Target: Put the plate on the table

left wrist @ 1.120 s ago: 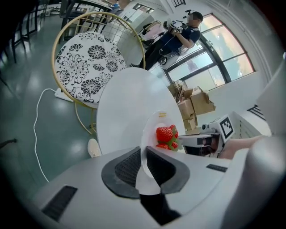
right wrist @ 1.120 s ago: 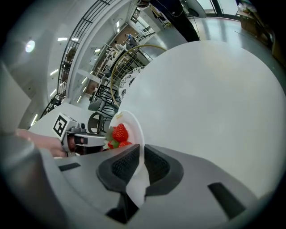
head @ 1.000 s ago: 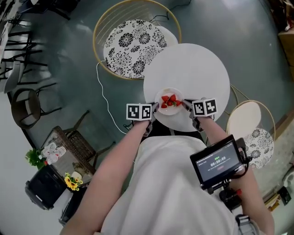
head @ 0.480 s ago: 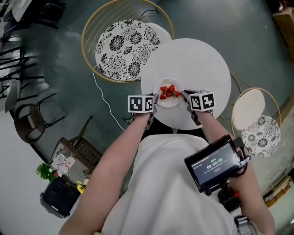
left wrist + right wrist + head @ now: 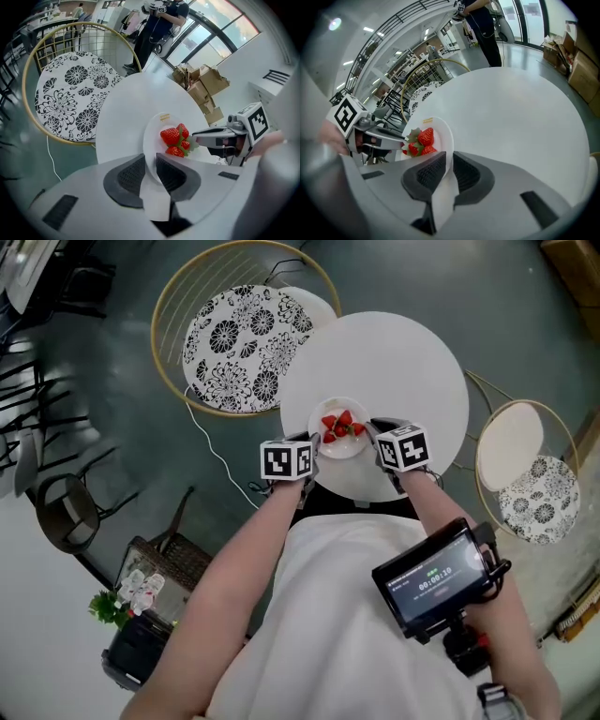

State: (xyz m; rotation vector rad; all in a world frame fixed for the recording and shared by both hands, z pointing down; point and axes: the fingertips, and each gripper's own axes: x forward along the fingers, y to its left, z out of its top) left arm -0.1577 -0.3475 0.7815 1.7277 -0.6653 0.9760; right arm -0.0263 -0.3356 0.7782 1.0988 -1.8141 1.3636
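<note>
With the left gripper (image 5: 151, 171) and right gripper (image 5: 449, 171) clamped on opposite rims, the strawberry plate (image 5: 342, 453) has edged inward from the round table's (image 5: 398, 357) near edge, so setting down seems close.

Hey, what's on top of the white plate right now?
A few red strawberries with green leaves lie on the plate. The left gripper and right gripper clamp opposite rim edges, hiding those spots.

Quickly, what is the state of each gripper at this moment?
Left gripper: closed on the rim of the plate with strawberries.
Right gripper: closed on the opposite rim of the same plate.
</note>
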